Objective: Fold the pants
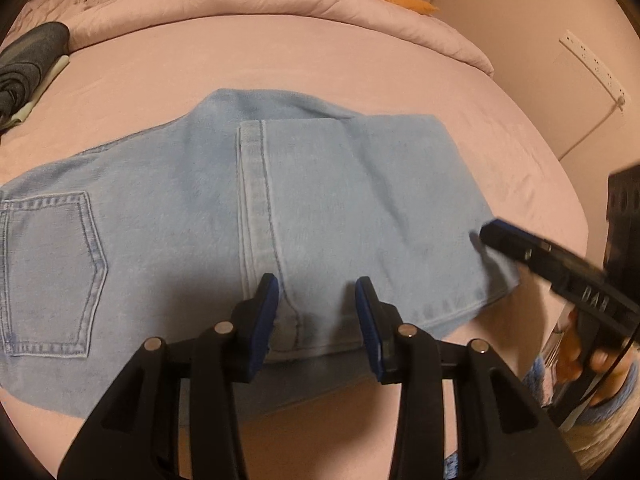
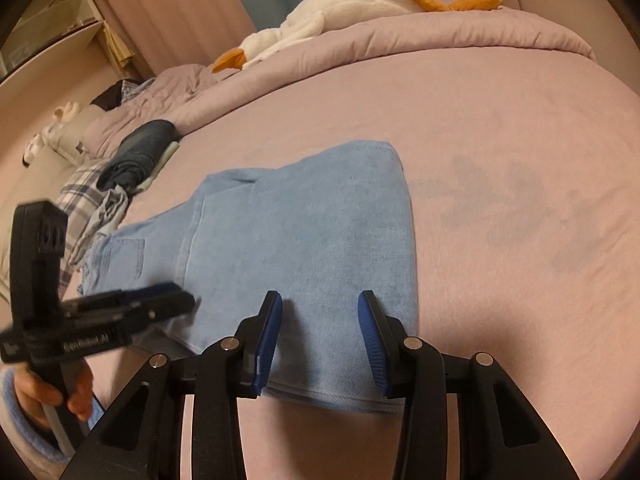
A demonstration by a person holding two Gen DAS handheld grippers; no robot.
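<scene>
Light blue jeans point(image 1: 280, 216) lie on the pink bed sheet point(image 1: 280, 64), legs folded back over the seat, hem edge across the middle, back pocket point(image 1: 48, 276) at the left. My left gripper point(image 1: 316, 300) is open and empty, hovering over the near edge by the hem. My right gripper point(image 2: 320, 316) is open and empty above the folded end of the jeans point(image 2: 304, 240). The right gripper also shows in the left wrist view point(image 1: 492, 232) at the jeans' right edge. The left gripper shows in the right wrist view point(image 2: 180, 300) over the near edge.
A rolled pink duvet point(image 2: 400, 40) with a white goose plush point(image 2: 340, 4) lies at the far side. Dark folded clothes point(image 2: 140, 152) and plaid fabric point(image 2: 80, 192) sit at the left. A wall with a power strip point(image 1: 592, 64) is on the right.
</scene>
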